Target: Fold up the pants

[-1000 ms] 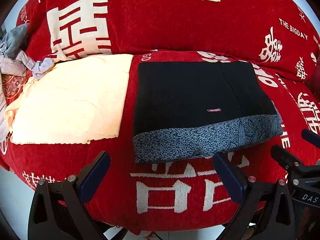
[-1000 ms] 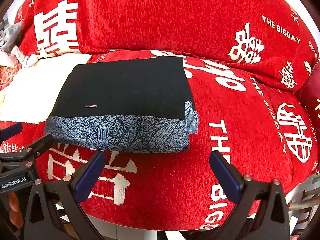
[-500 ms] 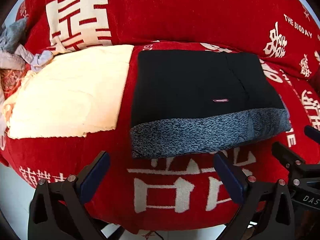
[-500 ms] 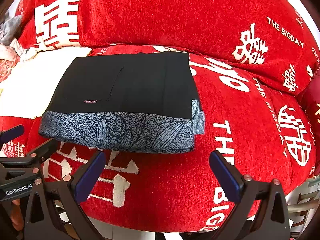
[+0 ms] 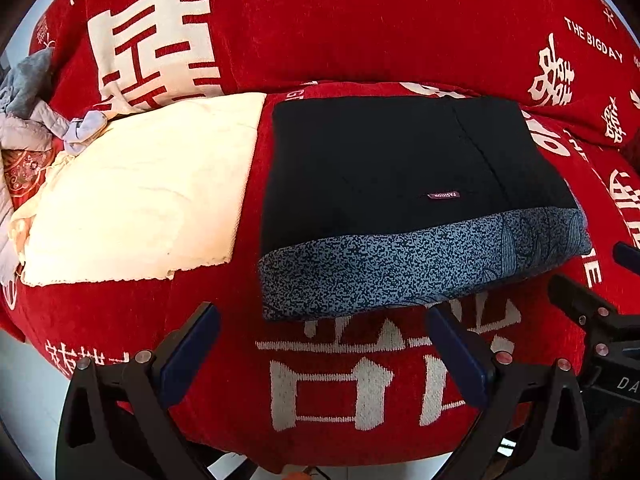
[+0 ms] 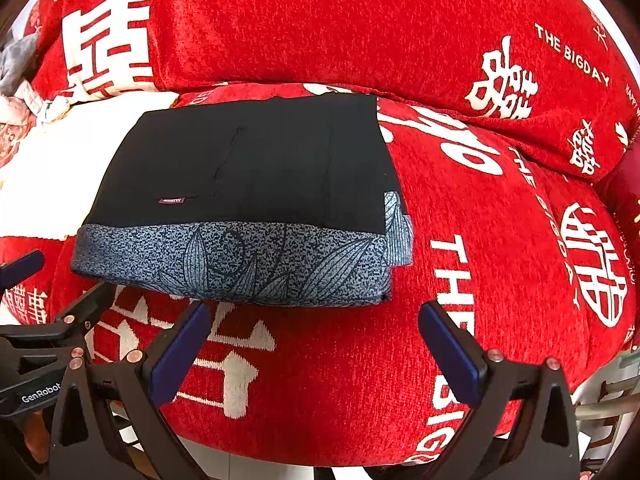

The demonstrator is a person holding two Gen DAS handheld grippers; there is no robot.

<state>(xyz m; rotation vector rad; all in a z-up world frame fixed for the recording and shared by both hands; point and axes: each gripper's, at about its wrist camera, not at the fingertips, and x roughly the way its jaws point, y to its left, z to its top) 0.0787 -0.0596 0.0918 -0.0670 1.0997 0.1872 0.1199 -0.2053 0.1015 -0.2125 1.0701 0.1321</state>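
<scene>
**A:** Left wrist view first. What's nearest you?

**B:** Your left gripper [image 5: 322,350] at the bottom of the frame, fingers spread wide and holding nothing. At the lower right edge you can see part of your right gripper [image 5: 600,316] alongside it. Under both lies the red sofa cover [image 5: 344,384] with large white characters, curving down to a pale floor [image 5: 28,396] at the lower left.

**A:** And in the right wrist view?

**B:** Your right gripper [image 6: 312,344] is released too, fingers well apart with bare red fabric between them. Your left gripper [image 6: 60,320] shows at the lower left, its tip near the pants' left corner; whether it touches, you cannot tell.

**A:** Where are the pants?

**B:** The folded pants [image 5: 400,184] sit on the seat at mid-frame, just beyond your fingertips, a flat black rectangle. The long axis runs left to right across the frame. The blue-grey patterned band [image 6: 248,264] is the edge facing you; the opposite edge points at the backrest. A small label [image 5: 443,195] lies on the black part, just above the band.

**A:** Beside and behind them?

**B:** A cream cloth [image 5: 140,192] lies left of the pants, apart by a strip of red. Crumpled grey clothing [image 5: 28,116] sits at the far left. The red backrest [image 5: 360,28] fills the top of the frame.
</scene>
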